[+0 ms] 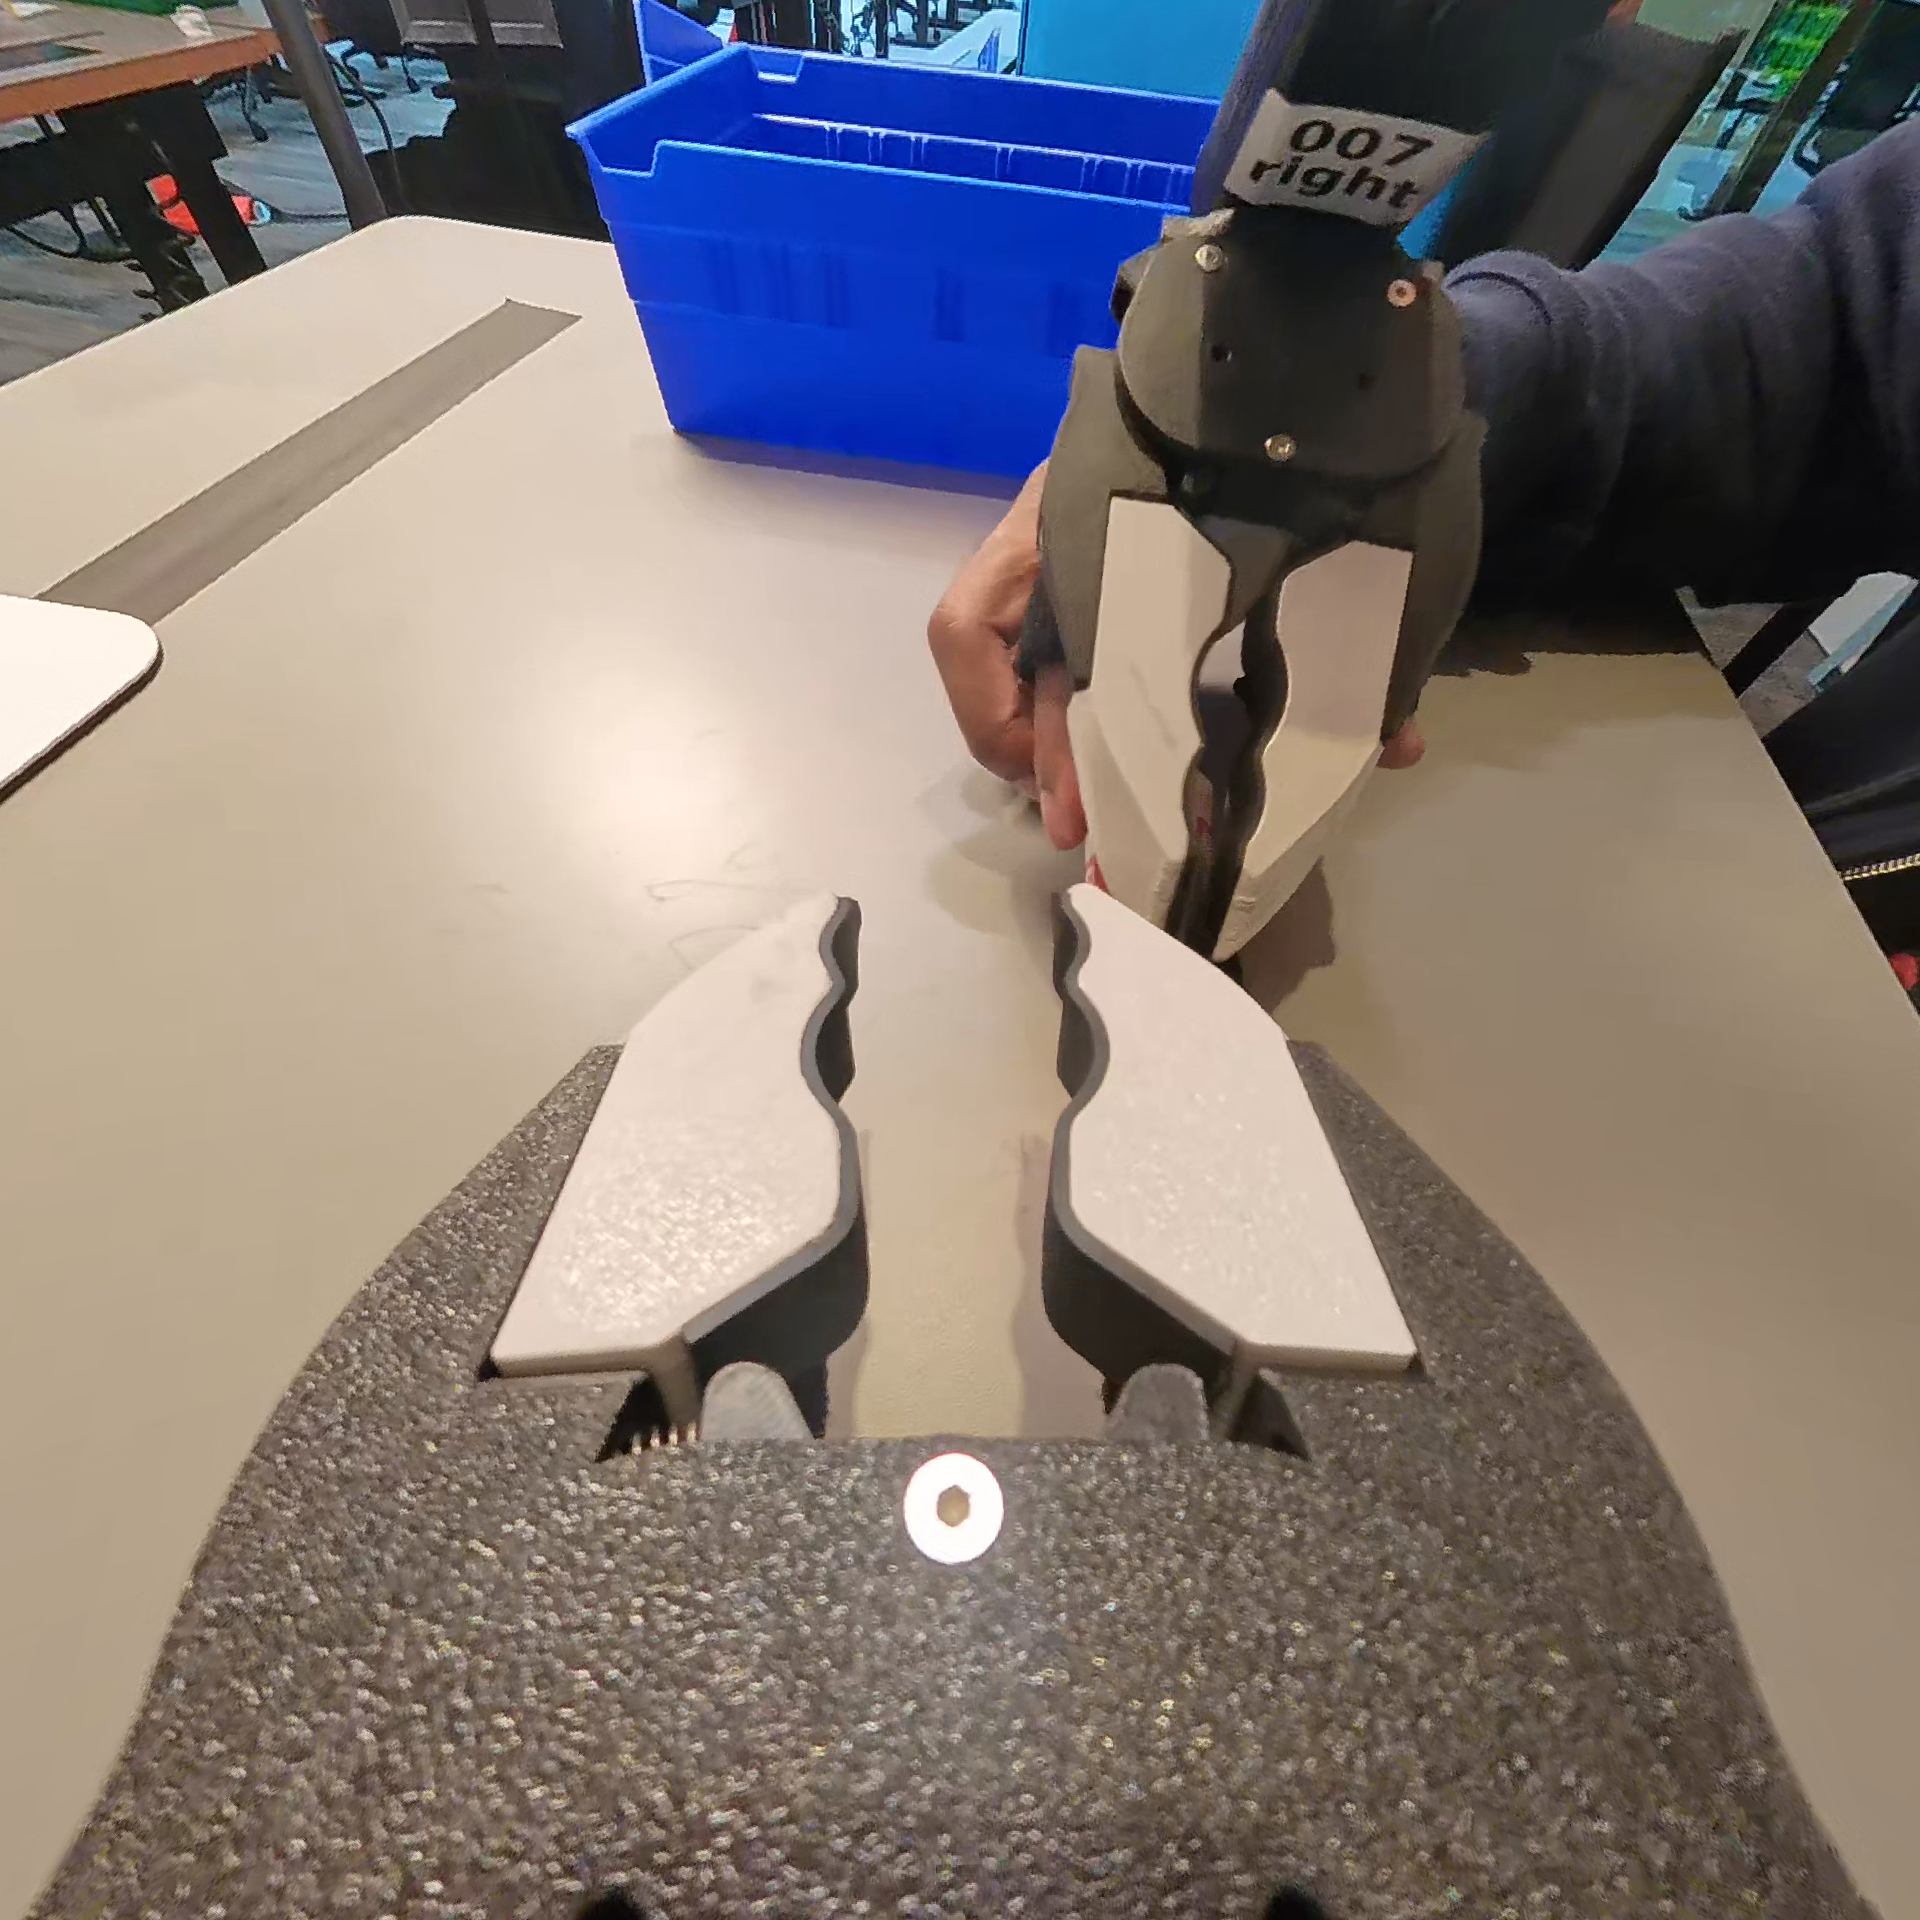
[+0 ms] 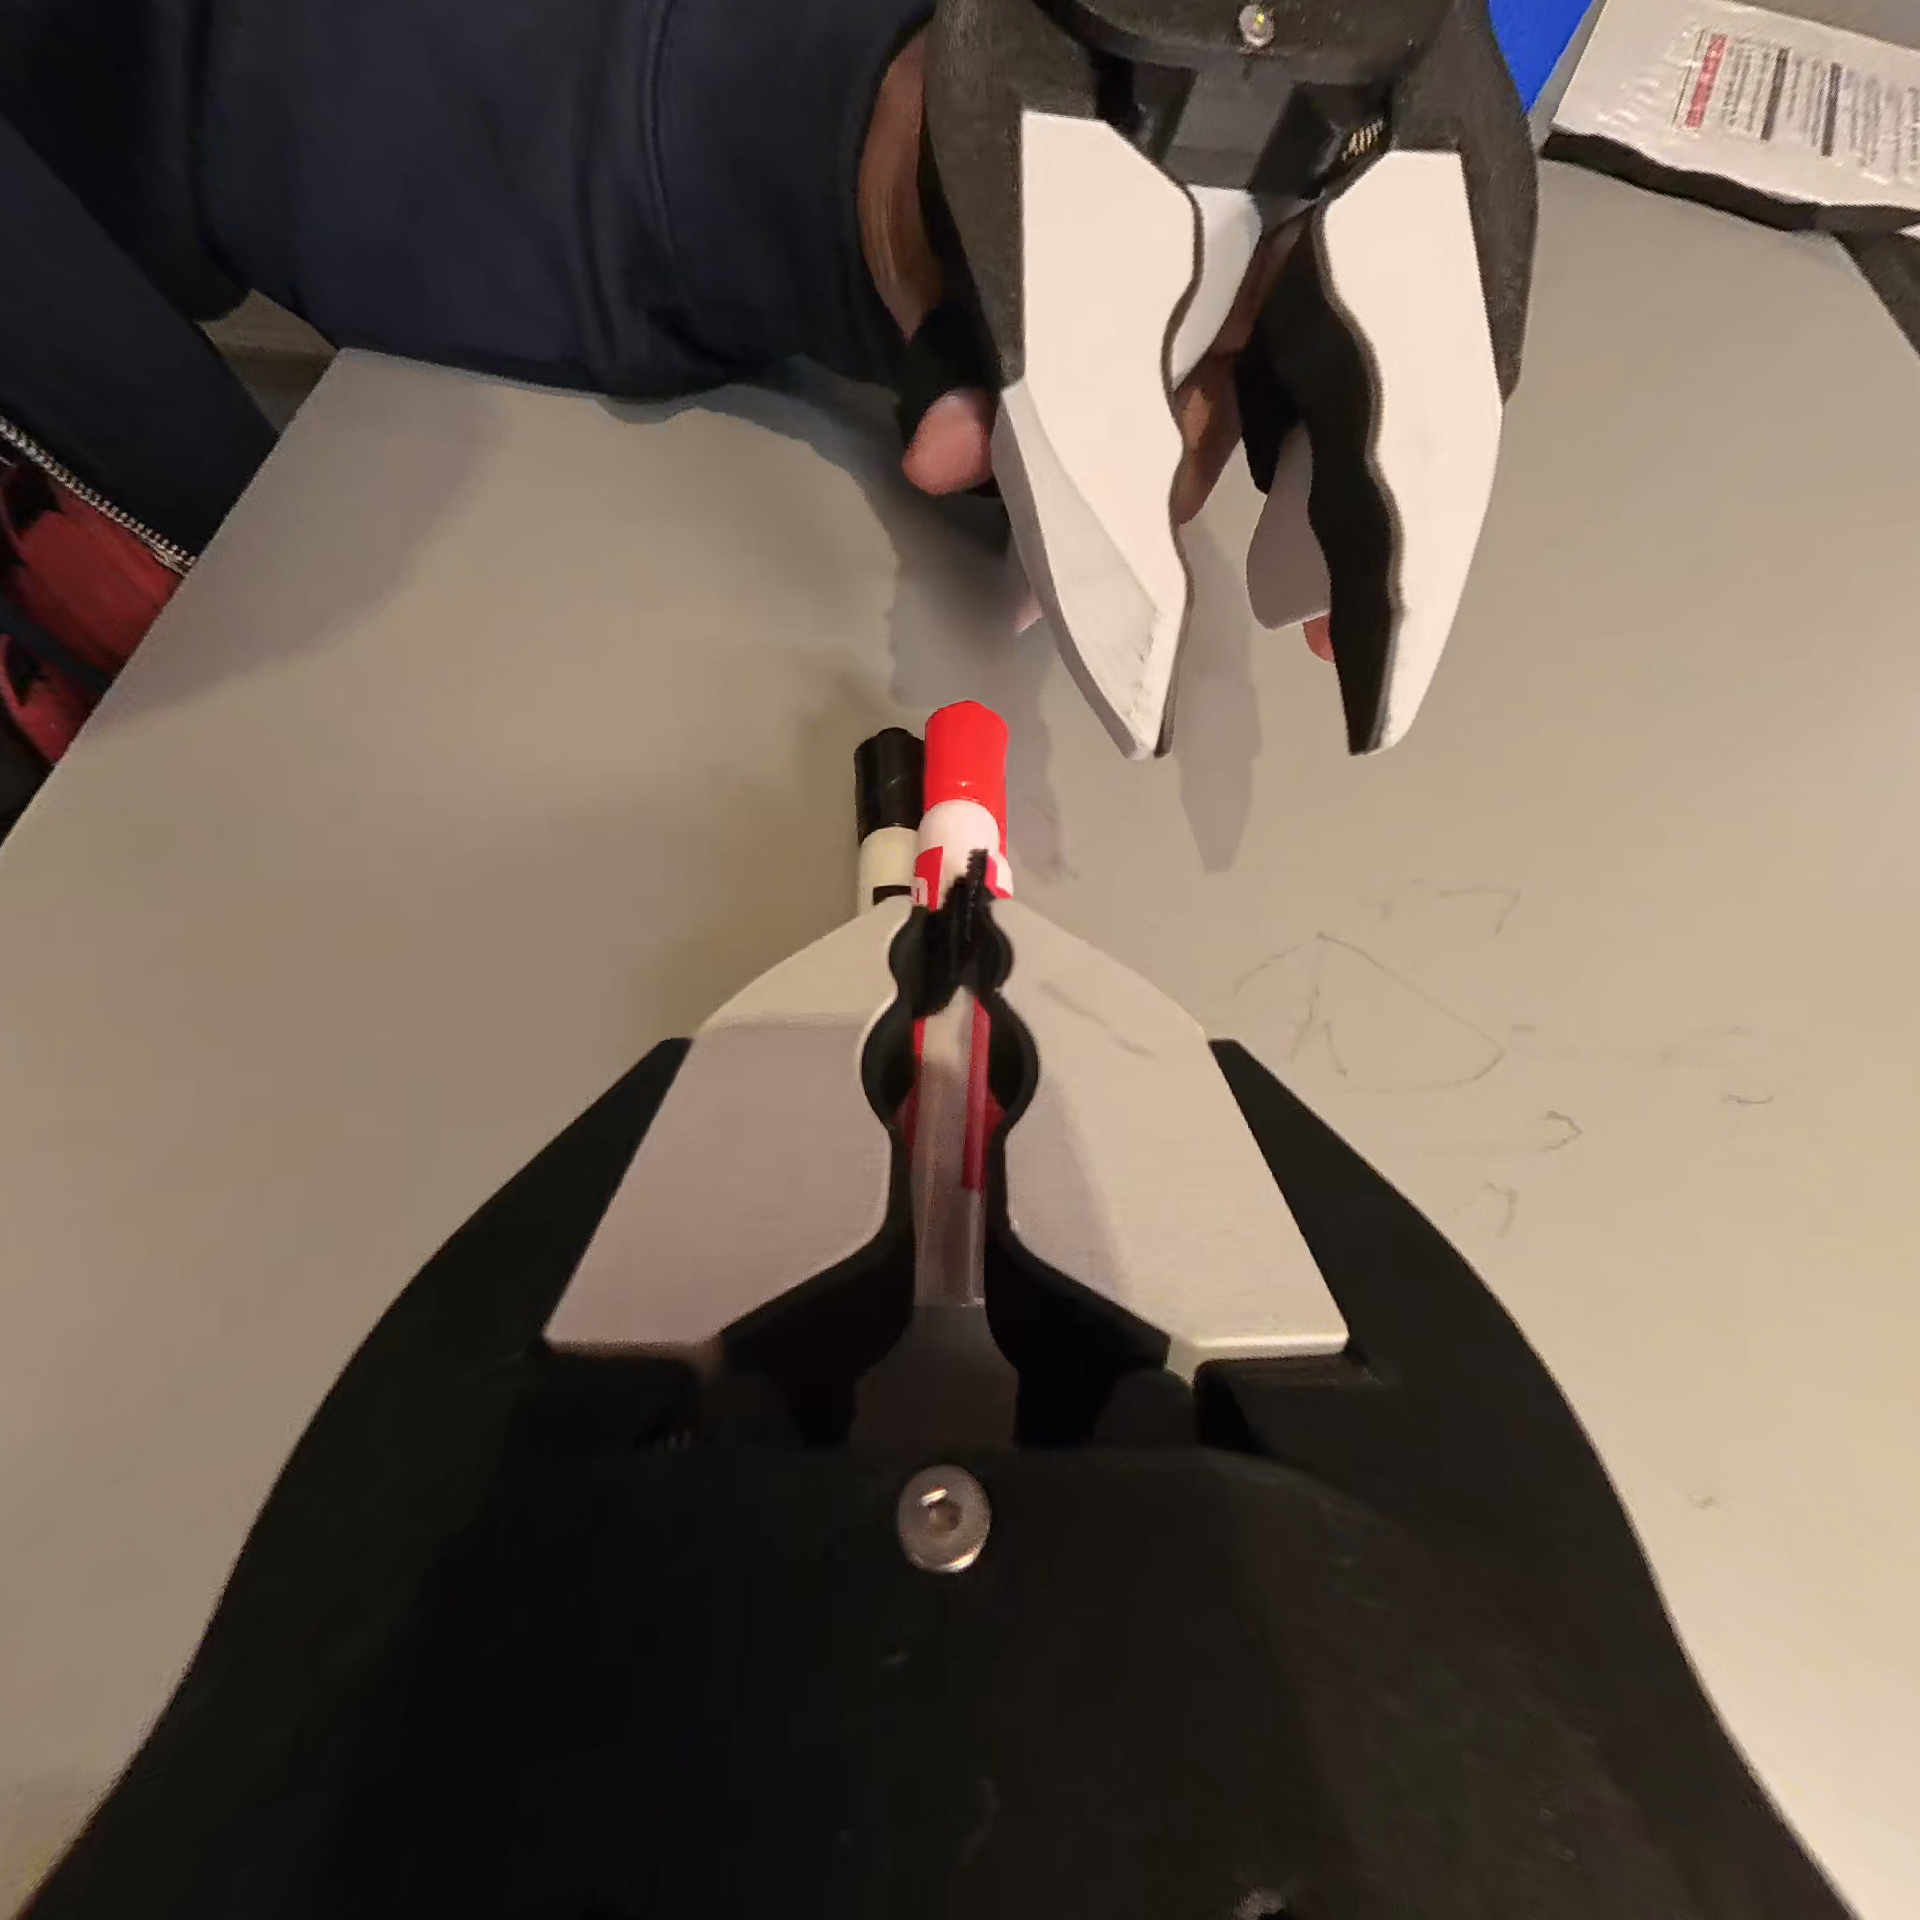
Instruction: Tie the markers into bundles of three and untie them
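My right gripper [image 2: 951, 914] is shut on a black toothed tie strap [image 2: 971, 891] at its fingertips. Under it, a red-capped marker [image 2: 966, 758] and a black-capped marker [image 2: 886, 779] stick out ahead on the grey table [image 2: 520, 831]; I cannot tell if a third is there. My left gripper [image 1: 956, 909] is open and empty, low over the table. Its tips are close to the right gripper [image 1: 1210, 925], which points down at the table. In the right wrist view the left gripper [image 2: 1257, 738] hovers just beyond and right of the marker caps.
A blue plastic bin [image 1: 883, 312] stands at the far side of the table. A white board [image 1: 62, 665] lies at the left edge. A printed packet [image 2: 1745, 104] lies at the far right. A person's hands and dark sleeves [image 2: 520, 187] hold both grippers. Spacing between my two grippers at the tips: around 6 cm.
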`<state>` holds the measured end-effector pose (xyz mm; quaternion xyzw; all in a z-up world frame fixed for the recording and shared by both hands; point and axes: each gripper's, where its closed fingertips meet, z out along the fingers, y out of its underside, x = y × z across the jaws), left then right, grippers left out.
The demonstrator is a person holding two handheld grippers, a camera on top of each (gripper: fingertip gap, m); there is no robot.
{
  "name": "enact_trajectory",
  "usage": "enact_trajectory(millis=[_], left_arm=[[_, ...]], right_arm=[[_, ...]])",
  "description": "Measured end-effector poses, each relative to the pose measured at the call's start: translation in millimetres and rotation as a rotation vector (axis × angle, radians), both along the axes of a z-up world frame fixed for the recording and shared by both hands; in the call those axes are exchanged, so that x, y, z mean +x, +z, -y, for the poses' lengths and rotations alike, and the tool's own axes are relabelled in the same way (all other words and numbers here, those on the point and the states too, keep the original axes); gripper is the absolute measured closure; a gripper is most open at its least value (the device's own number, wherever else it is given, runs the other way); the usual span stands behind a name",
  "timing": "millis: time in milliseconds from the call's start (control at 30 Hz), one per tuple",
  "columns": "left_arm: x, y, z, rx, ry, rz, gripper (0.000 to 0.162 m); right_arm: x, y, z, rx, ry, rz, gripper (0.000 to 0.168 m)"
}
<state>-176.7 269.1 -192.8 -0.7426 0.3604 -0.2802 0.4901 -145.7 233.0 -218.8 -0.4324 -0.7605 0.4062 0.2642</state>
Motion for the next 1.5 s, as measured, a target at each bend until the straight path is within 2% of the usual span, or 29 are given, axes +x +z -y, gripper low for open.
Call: enact_trajectory(millis=[167, 367, 533, 667, 733, 833, 933, 1067, 1300, 1400, 1500], left_arm=[[-3.7, 2.1, -2.8, 0.001, 0.024, 0.019, 0.129], [-10.5, 11.5, -8.1, 0.014, 0.073, 0.092, 0.137], [-14.3, 23.6, -9.6, 0.025, 0.089, 0.184, 0.137], [-13.6, 26.5, -9.8, 0.017, 0.096, 0.211, 0.137], [-11.3, 24.8, -9.2, 0.016, 0.091, 0.199, 0.137], [-6.2, 22.7, -7.7, 0.015, 0.079, 0.188, 0.137], [-3.4, 20.3, -6.9, 0.01, 0.072, 0.175, 0.137], [-4.4, 20.5, -6.7, 0.017, 0.078, 0.169, 0.137], [-4.5, 20.2, -6.2, 0.017, 0.076, 0.16, 0.137], [-4.3, 22.2, -6.0, 0.022, 0.074, 0.178, 0.137], [-4.5, 24.7, -6.4, 0.04, 0.076, 0.192, 0.136]], right_arm=[[-1.3, 3.8, -9.7, 0.046, -0.094, 0.026, 0.165], [21.4, 59.9, -39.8, -0.027, -0.354, -0.074, 0.165], [83.6, 120.4, -94.6, -0.024, -0.664, -0.123, 0.165], [171.6, 142.5, -167.4, 0.033, -1.008, -0.093, 0.165], [231.4, 133.6, -212.9, 0.069, -1.218, -0.026, 0.165], [305.3, 98.9, -264.4, 0.065, -1.457, 0.095, 0.164], [332.4, 56.2, -282.5, 0.018, -1.55, 0.211, 0.165], [346.2, 18.7, -290.0, 0.151, -1.619, 0.381, 0.165], [356.6, 4.1, -292.8, 0.297, -1.653, 0.537, 0.163], [361.1, 6.8, -294.5, 0.268, -1.675, 0.497, 0.161], [362.7, 23.6, -293.5, 0.281, -1.68, 0.422, 0.158]])
